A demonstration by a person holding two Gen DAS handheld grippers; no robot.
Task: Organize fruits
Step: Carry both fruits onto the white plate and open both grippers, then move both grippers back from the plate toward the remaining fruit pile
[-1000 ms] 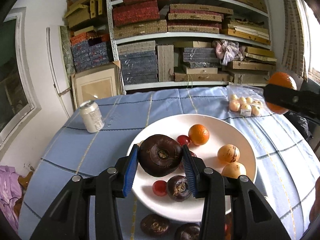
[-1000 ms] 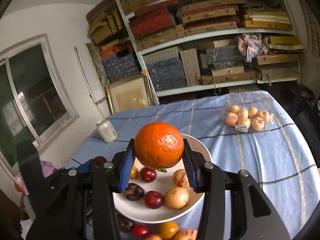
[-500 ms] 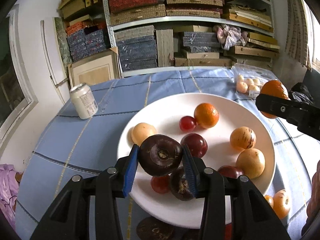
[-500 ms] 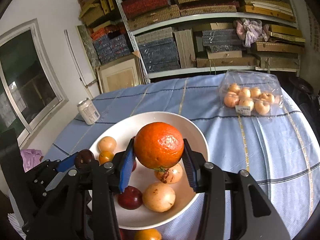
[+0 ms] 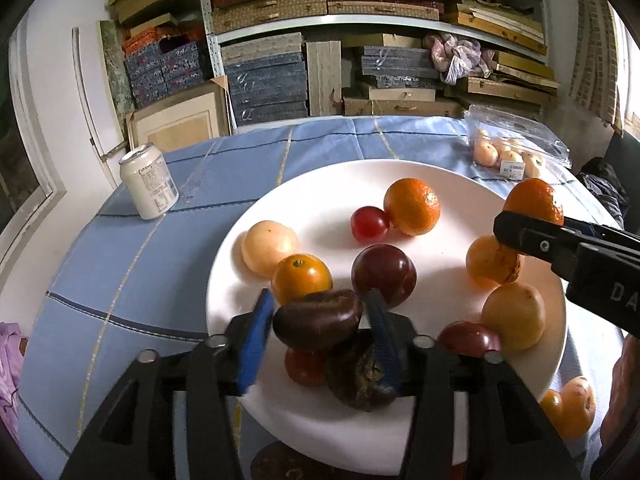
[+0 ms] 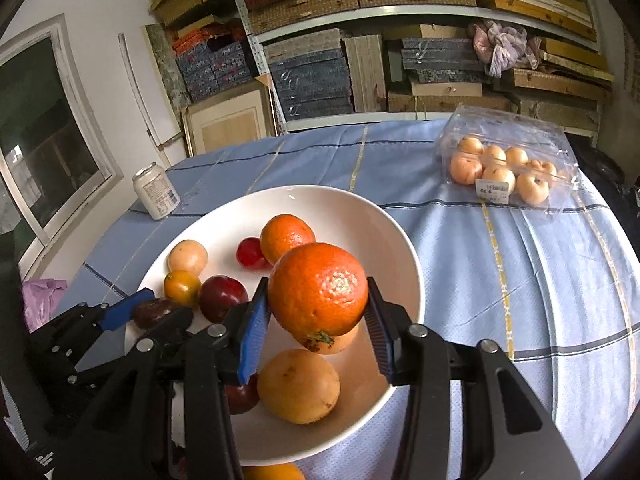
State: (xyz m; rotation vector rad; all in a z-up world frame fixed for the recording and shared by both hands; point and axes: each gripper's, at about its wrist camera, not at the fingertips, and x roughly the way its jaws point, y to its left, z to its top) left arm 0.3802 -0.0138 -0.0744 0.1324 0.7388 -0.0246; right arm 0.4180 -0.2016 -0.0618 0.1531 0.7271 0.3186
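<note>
A white plate (image 5: 320, 184) on the blue tablecloth holds several oranges, plums and pale fruits. My left gripper (image 5: 318, 326) is shut on a dark purple fruit (image 5: 318, 324) low over the plate's near side, above another dark fruit (image 5: 360, 376). My right gripper (image 6: 318, 322) is shut on a large orange (image 6: 318, 288), held above the plate (image 6: 360, 216) and over two yellow fruits (image 6: 298, 386). The orange also shows in the left wrist view (image 5: 534, 202) at the plate's right rim. The left gripper and its fruit show at the left in the right wrist view (image 6: 154, 312).
A white can (image 5: 149, 186) stands to the left of the plate. A clear plastic box of small pale fruits (image 6: 504, 168) lies at the back right. Loose fruits (image 5: 572, 406) lie on the cloth by the plate's near right edge. Shelves of boxes stand behind the table.
Both grippers have moved forward and down over the plate with their fruits. The dark fruit now looks tilted in the left gripper.
</note>
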